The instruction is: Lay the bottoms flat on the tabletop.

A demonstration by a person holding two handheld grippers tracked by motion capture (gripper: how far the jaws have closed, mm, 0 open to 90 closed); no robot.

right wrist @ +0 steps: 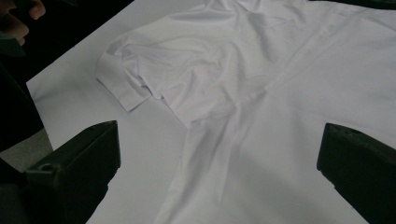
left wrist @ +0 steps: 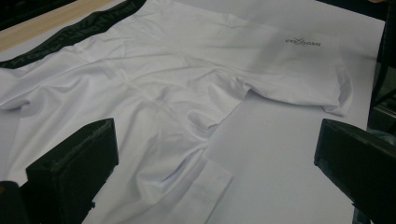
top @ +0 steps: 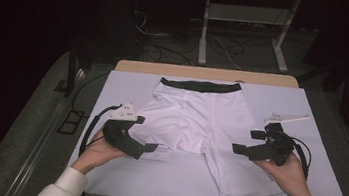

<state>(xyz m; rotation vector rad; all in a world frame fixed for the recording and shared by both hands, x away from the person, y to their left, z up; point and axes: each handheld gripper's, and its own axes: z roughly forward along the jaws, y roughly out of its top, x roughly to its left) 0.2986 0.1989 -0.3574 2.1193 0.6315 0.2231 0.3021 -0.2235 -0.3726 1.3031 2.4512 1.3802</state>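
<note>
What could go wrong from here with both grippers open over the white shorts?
The left gripper is near the bunched-up leg of the shorts; a pinch there might catch only one layer. The other leg reaches close to the table edge, so pulling could drag it off.

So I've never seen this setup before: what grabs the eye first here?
White shorts with a black waistband lie spread in the middle of the pale table, waistband at the far side. The left tool hovers by one leg and the right tool by the other, both open and holding nothing. Dark floor with loose cables lies beyond the table.
</note>
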